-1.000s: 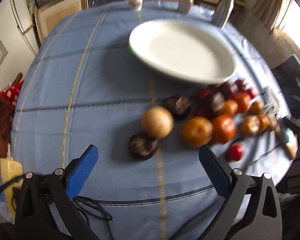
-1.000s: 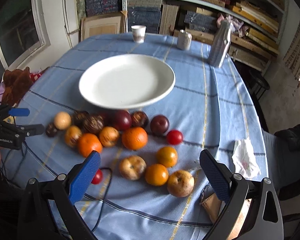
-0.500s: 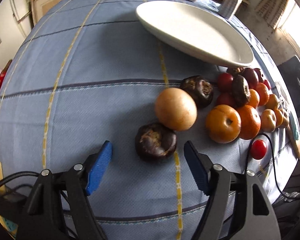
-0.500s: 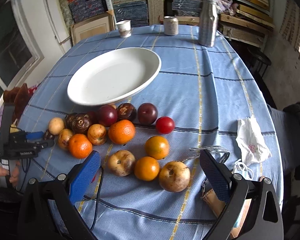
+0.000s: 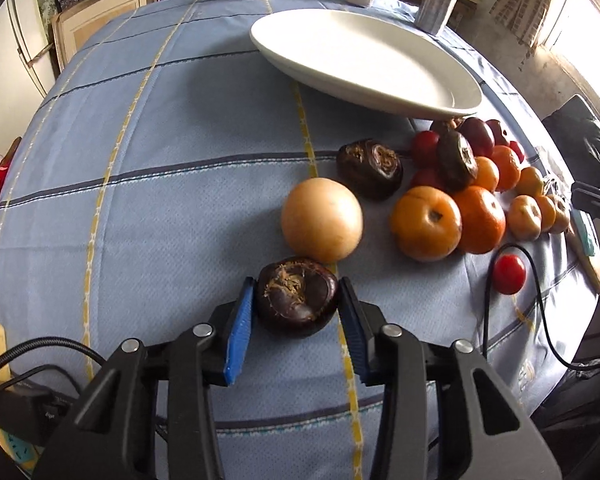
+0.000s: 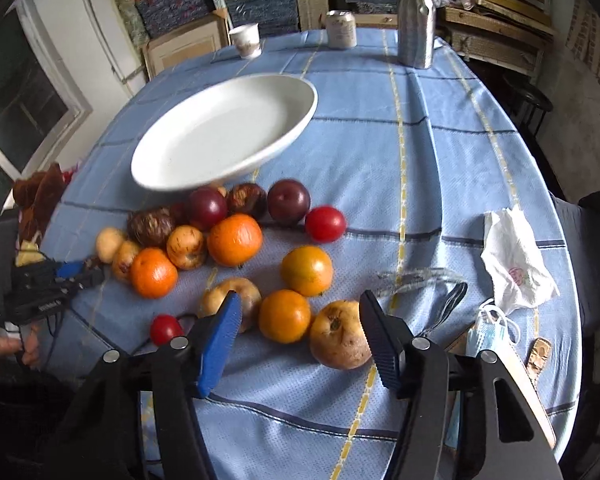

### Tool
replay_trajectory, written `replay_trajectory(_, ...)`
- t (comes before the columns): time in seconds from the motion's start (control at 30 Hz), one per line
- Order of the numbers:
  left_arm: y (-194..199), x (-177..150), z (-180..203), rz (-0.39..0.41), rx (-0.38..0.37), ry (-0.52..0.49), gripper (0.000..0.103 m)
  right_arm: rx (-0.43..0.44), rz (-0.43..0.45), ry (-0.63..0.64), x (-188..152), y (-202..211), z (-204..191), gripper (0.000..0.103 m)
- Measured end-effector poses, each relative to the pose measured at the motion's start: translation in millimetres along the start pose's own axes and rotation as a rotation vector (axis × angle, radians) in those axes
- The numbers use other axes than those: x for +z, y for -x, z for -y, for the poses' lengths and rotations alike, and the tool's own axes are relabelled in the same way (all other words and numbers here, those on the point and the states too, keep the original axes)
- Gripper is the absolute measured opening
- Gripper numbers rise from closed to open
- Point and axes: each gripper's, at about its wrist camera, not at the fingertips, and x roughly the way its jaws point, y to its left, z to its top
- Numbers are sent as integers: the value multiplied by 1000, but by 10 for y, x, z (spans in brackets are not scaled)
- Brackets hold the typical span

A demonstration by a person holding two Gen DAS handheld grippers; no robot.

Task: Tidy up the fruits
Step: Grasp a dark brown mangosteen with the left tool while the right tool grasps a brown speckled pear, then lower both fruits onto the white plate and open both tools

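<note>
My left gripper (image 5: 296, 300) is shut on a dark brown wrinkled fruit (image 5: 298, 300) that rests on the blue tablecloth. A pale round fruit (image 5: 321, 219) sits just beyond it. Oranges (image 5: 426, 222), dark fruits (image 5: 370, 168) and small red ones (image 5: 509, 274) lie in a cluster to the right. An empty white plate (image 5: 364, 60) stands behind them; it also shows in the right wrist view (image 6: 224, 128). My right gripper (image 6: 298, 312) is open over an orange (image 6: 285, 315), with a yellow-brown apple (image 6: 340, 334) against its right finger.
A paper cup (image 6: 245, 40), a can (image 6: 341, 29) and a metal bottle (image 6: 416, 16) stand at the table's far edge. A crumpled tissue (image 6: 514, 256), a face mask (image 6: 490, 334) and a clear wrapper (image 6: 416, 280) lie at the right. A black cable (image 5: 496, 320) runs beside the fruit.
My left gripper moved forward and closed onto the dark brown fruit. My right gripper came down closer to the near fruits and narrowed its opening.
</note>
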Motion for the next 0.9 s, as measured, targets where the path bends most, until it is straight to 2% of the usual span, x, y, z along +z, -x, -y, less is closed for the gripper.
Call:
replay_trajectory(0.07, 36, -2, -22, 5, 4, 9, 40, -23, -25, 26, -60, -98, 9, 62)
replay_trajectory(0.13, 87, -25, -62, 11, 5, 17, 40, -50, -14, 35, -83, -113, 52, 62)
replay_trajectory(0.23, 168, -23, -92, 20, 0, 30, 40, -33, -20, -2, -87, -131, 189, 61)
replay_trajectory(0.33, 231, -16, -111, 32, -1, 33, 40, -40, -27, 27, -161, -146, 249, 61)
replay_trajectory(0.37, 241, -9, -114, 34, -2, 35, 40, -43, -33, 29, -188, -156, 277, 59)
replay_trajectory(0.47, 255, 16, -112, 36, -4, 40, 40, -2, -47, 8, -229, -222, 373, 45)
replay_trajectory(0.7, 304, 124, -94, 48, -7, 39, 40, 26, -62, 19, -249, -291, 333, 44)
replay_trajectory(0.77, 352, 226, -120, 59, -32, 63, 40, 46, -44, -6, -197, -206, 346, 44)
replay_trajectory(0.83, 403, 356, -111, 77, -36, 63, 40, 65, 13, -18, -43, -41, 326, 44)
replay_trajectory(0.9, 457, 564, -67, 108, -42, 43, 40, 90, 87, -6, 247, 105, 252, 44)
